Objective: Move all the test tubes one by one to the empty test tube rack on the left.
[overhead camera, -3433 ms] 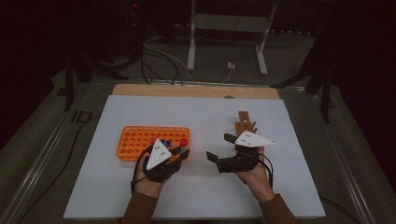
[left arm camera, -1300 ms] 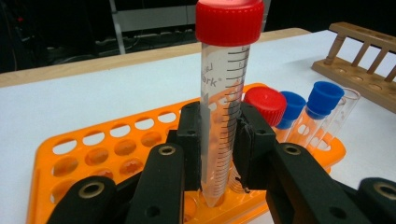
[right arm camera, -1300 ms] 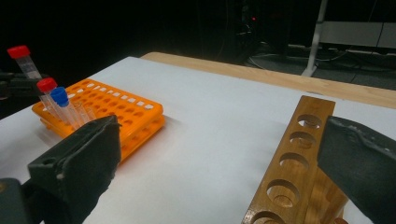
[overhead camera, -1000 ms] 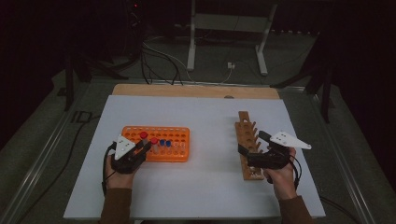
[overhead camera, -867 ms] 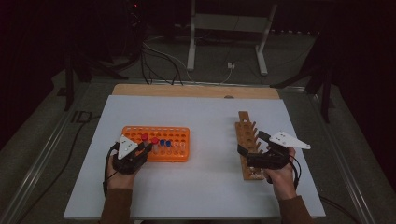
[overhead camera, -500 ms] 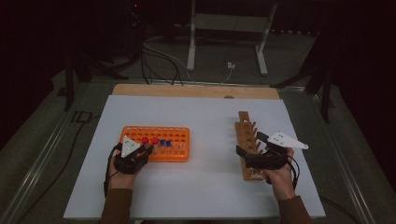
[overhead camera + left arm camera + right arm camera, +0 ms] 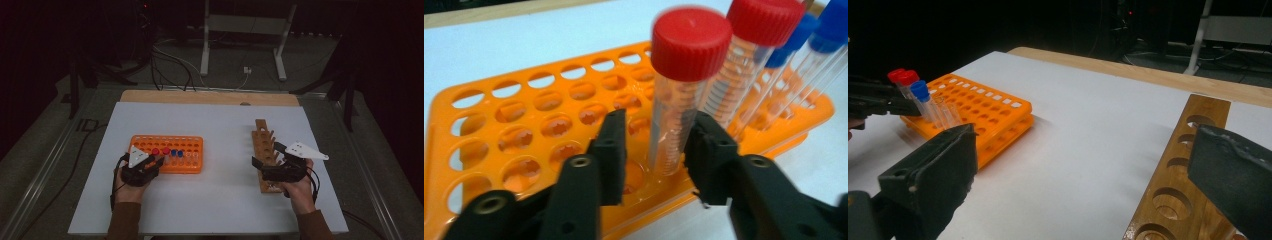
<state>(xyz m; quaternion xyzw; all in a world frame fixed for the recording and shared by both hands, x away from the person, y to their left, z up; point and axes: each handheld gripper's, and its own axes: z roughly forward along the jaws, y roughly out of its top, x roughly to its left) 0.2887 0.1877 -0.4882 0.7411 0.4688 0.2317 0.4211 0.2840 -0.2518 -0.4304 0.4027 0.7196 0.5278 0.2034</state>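
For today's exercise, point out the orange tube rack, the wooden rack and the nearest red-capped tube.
orange tube rack [image 7: 190, 162], high view, right part of its top.
wooden rack [image 7: 1182, 165], right gripper view, top face between holes.
red-capped tube [image 7: 691, 42], left gripper view, its cap.

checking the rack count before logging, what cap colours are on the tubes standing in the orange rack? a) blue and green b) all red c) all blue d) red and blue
d: in the high view the orange rack holds two red-capped tubes beside blue-capped tubes, and the left gripper view shows the same red and blue caps.
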